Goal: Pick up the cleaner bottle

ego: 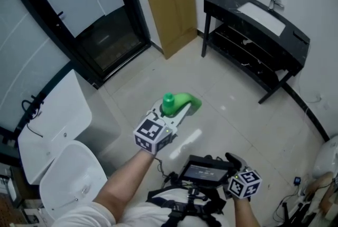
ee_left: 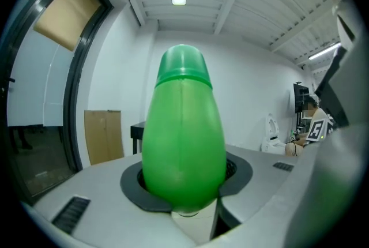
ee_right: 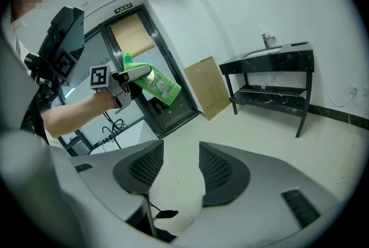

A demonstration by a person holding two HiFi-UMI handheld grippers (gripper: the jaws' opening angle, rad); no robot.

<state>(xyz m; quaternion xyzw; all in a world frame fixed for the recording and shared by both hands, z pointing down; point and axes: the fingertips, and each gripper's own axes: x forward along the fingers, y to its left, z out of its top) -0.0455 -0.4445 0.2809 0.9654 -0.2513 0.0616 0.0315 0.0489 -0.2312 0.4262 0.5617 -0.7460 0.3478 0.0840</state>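
cleaner bottle (ego: 186,101): green body with a green cap, held in the air well clear of the floor, between the toilet and the black surface. in the left gripper view it fills the middle of the frame, cap uppermost, its rounded lower body seated between the two pads. in the right gripper view it is tilted, cap to the upper left, a pale label showing on its side.

left tool (ego: 179,112): clamped on the cleaner bottle, one jaw on each side of the body. its marker cube sits just behind the jaws, and a bare forearm (ego: 132,181) runs back from it to the lower edge of the head view.

right tool (ee_right: 181,169): jaws apart with nothing between them; only pale floor shows through the gap. in the head view it sits low at the lower right, well apart from the bottle, beside a dark chest-mounted device (ego: 203,173) with a screen.

floor (ego: 227,115): pale glossy tiles.

toilet (ego: 71,181): white, lid down, at the lower left, its cistern behind it.

black surface (ego: 296,44): a dark stand along the right wall, carrying a white basin (ego: 262,17) with a tap and a lower shelf.

cardboard sheet (ego: 171,12): brown, leaning upright against the far wall, just beside a black-framed glass door (ego: 108,36).
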